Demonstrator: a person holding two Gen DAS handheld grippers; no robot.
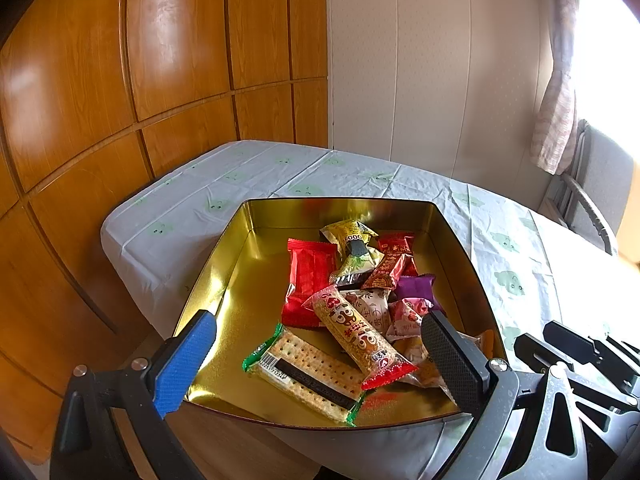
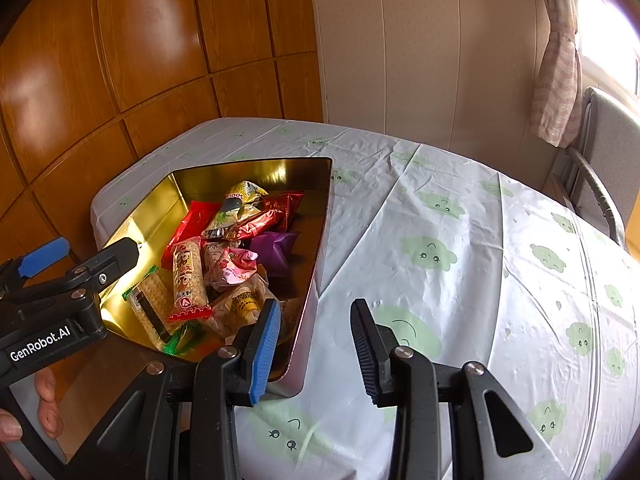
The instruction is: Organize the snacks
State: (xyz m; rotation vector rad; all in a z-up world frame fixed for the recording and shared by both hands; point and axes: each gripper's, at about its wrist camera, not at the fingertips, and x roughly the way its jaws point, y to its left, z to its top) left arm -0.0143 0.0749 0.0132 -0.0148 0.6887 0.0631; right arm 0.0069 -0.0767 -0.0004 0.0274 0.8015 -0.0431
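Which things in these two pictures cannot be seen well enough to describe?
- Snacks at the tin's near right corner: left wrist view, hidden behind the left gripper's black pad.
- Tin's near wall: right wrist view, covered by the right gripper's blue pad.
- Small print on the cracker pack: too small to read.
- Window: overexposed, nothing visible outside.
- Chair: cut off by the picture edge.

Pile in tin (image 1: 256,216): lower snacks (image 1: 404,316) mostly buried, labels too small to read. Right finger (image 1: 452,360) of left tool (image 1: 316,364) covers packets at tin's right corner. Right wrist cam: blue finger (image 2: 264,344) hides tin's near corner; left tool (image 2: 76,268) blocks its left wall. Chair (image 2: 604,152) cut off by edge.
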